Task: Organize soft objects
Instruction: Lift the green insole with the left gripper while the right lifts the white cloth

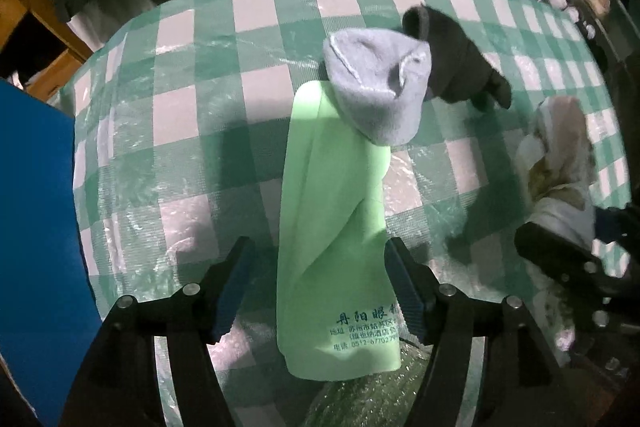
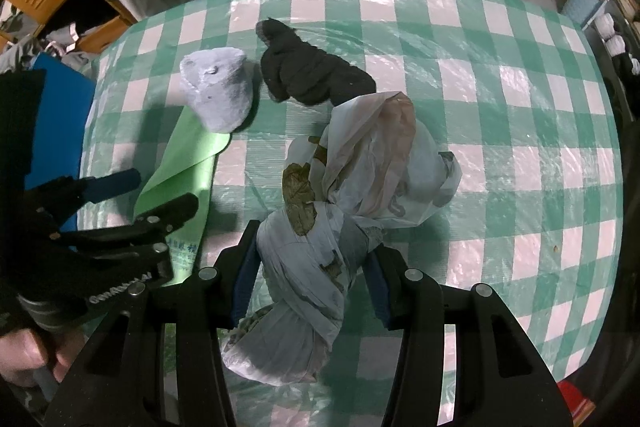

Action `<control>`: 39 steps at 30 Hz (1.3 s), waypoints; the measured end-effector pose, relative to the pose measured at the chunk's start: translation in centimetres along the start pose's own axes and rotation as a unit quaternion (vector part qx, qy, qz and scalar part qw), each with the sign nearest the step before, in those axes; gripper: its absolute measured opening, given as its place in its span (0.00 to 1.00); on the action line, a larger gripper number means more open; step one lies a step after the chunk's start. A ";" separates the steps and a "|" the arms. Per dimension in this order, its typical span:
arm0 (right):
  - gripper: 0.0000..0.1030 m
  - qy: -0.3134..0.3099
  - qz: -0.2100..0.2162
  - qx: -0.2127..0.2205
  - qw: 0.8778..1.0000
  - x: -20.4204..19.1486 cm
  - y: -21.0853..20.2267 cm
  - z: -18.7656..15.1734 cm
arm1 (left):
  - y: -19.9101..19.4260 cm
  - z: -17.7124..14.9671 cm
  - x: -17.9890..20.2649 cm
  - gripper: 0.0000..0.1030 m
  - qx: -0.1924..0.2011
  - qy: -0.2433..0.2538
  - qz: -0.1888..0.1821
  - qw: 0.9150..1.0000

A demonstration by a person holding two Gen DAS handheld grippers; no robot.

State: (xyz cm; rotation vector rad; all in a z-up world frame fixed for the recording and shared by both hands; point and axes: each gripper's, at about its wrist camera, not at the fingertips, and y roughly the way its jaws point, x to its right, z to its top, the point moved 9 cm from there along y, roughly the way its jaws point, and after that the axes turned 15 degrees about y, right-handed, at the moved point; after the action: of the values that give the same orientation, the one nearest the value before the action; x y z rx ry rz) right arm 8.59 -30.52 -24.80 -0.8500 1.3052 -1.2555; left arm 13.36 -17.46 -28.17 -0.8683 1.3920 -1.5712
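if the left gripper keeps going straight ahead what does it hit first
The left gripper is open astride the green cloth, so it would slide along that and probably meet the grey sock lying on the cloth's far end, though depth is unclear.

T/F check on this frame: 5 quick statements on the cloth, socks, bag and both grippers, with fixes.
1. The gray sock lies on the far end of the green cloth. True.
2. The left gripper is shut on the cloth. False: its jaws stand open either side of it.
3. The black sock sits in a box. False: it lies on the checked tablecloth.
4. The plastic bag lies between the right gripper's fingers. True.
5. The cloth is red. False: green.
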 end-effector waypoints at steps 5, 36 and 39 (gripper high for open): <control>0.47 0.005 0.001 0.000 1.000 0.3 0.1 0.1 | 0.3 0.0 0.6 0.72 0.001 0.021 0.028 0.999; 0.47 -0.009 0.009 0.013 1.000 -1.1 -1.2 0.4 | -4.9 -2.2 -0.9 0.04 0.055 0.014 0.012 0.998; 0.47 -0.017 0.008 0.019 1.000 -1.7 -1.6 0.4 | -5.9 -2.4 -1.1 0.04 0.064 0.013 0.014 0.998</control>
State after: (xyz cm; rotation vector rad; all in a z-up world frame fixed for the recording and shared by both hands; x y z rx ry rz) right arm 8.95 -29.25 -22.81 -0.8300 1.2545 -1.2441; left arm 10.81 -15.36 -22.60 -0.7510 1.3005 -1.6369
